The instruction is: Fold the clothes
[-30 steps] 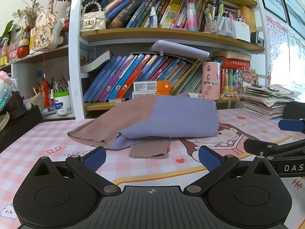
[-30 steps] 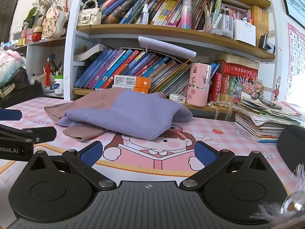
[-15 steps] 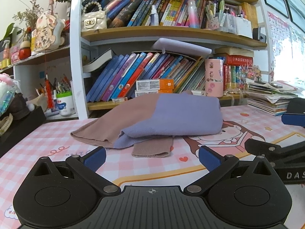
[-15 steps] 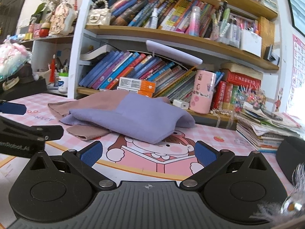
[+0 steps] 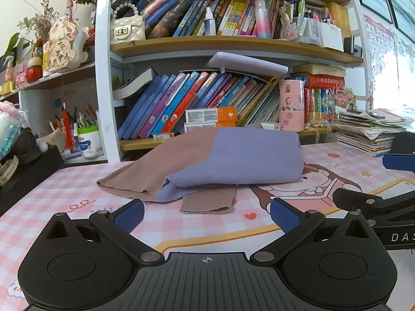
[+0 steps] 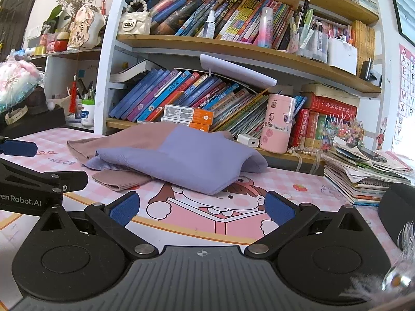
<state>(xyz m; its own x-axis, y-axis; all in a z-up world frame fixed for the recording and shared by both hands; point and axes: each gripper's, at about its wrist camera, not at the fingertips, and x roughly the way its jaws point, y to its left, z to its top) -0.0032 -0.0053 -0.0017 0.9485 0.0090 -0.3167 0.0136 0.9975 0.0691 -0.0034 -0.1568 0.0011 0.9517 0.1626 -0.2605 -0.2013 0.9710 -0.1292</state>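
The worktop [image 5: 64, 189] carries a folded purple-and-brown garment [image 5: 233, 160] ahead of both claws, the left claw [image 5: 206, 211] and right claw [image 6: 202, 206] each spread wide and empty, while only the right view shows the garment's far edge near a white charger [image 6: 248, 140].

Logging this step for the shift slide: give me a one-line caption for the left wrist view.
Open left gripper low over pink checked mat, facing the loosely folded purple-and-brown garment.
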